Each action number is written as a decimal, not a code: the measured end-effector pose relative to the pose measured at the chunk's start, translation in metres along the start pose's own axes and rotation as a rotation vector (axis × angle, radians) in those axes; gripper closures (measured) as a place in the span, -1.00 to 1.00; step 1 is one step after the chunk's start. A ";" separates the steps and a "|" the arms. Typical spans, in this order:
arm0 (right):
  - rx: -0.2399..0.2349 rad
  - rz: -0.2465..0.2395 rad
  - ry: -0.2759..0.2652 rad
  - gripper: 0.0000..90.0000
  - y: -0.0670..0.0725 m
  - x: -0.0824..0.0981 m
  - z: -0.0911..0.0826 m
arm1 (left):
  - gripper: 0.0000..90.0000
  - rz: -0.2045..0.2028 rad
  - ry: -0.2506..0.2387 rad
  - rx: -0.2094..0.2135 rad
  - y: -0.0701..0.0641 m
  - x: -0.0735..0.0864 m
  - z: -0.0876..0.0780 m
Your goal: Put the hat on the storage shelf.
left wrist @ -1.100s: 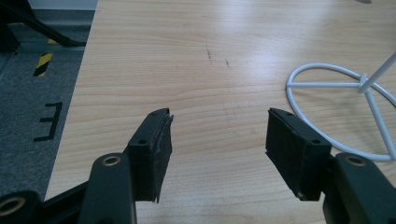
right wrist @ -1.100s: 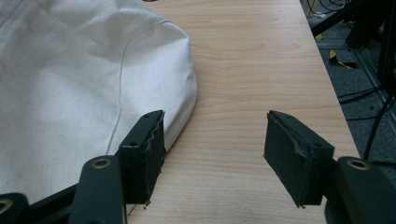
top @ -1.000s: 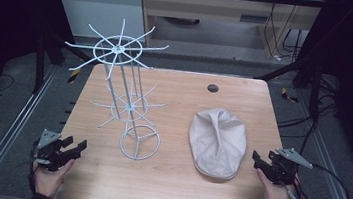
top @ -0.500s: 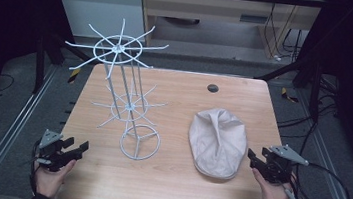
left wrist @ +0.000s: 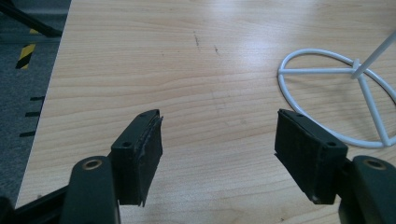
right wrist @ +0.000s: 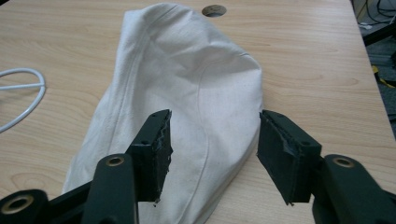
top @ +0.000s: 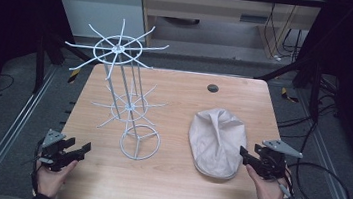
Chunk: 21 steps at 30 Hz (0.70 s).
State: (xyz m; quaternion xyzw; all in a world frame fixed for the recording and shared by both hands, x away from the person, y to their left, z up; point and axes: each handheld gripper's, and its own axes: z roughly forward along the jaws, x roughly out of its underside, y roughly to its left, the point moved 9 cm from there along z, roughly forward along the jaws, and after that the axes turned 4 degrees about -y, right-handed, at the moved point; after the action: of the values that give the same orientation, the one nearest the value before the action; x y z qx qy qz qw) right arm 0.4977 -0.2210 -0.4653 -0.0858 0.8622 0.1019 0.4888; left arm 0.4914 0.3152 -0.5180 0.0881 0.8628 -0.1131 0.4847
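A cream flat cap (top: 217, 140) (right wrist: 187, 98) lies on the right half of the wooden table (top: 170, 184). My right gripper (top: 248, 157) (right wrist: 212, 156) is open at the cap's near right edge, its jaws standing over the cloth with nothing held. A white wire hat stand (top: 124, 98) with two spoked tiers and a round base ring (left wrist: 336, 100) rises on the left half. My left gripper (top: 80, 150) (left wrist: 219, 154) is open low over bare wood near the table's front left corner, left of the base ring.
A dark cable hole (top: 212, 88) sits at the table's back edge behind the cap. Metal rails (top: 15, 126) run along the floor on both sides. A black cable (top: 325, 189) loops on the floor at the right.
My right gripper has moved left toward the cap, and its jaws now reach over the cap's edge. The left gripper has barely shifted.
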 end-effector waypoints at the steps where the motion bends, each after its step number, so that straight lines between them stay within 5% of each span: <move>1: -0.003 0.000 0.003 0.00 0.001 -0.001 0.000 | -0.30 0.001 0.000 0.000 0.000 0.000 0.000; 21: -0.052 -0.008 0.040 0.06 0.035 -0.026 0.010 | -0.33 0.005 0.014 -0.013 0.003 0.003 0.000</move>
State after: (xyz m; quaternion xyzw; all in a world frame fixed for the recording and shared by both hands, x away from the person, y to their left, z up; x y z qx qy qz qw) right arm 0.5106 -0.1838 -0.4445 -0.1039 0.8684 0.1207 0.4696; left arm 0.4908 0.3180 -0.5208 0.0877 0.8667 -0.1057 0.4795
